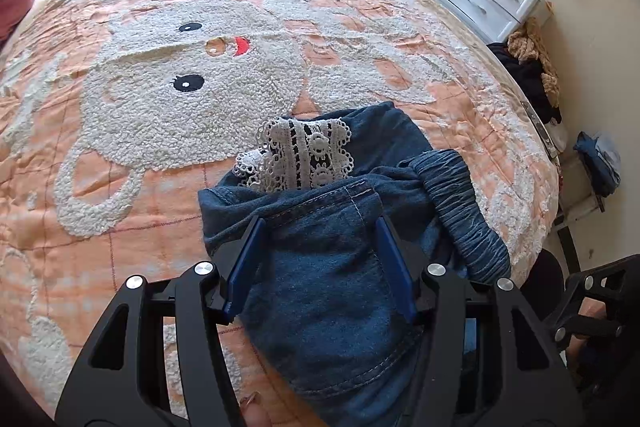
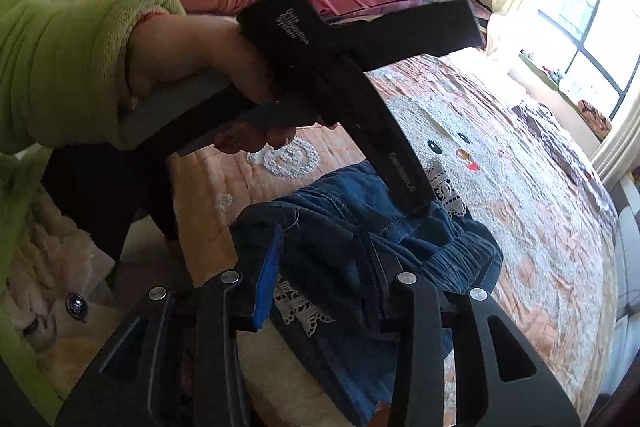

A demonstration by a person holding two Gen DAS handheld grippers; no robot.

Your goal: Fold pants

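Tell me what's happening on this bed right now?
A person in a green sleeve is folding small denim pants with lace trim on a peach bunny bedspread. The pants lie bunched into a compact bundle near the bed's edge. The left gripper rests on the denim, jaws partly open across it. The right gripper is over the same bundle, jaws apart, not clamping anything.
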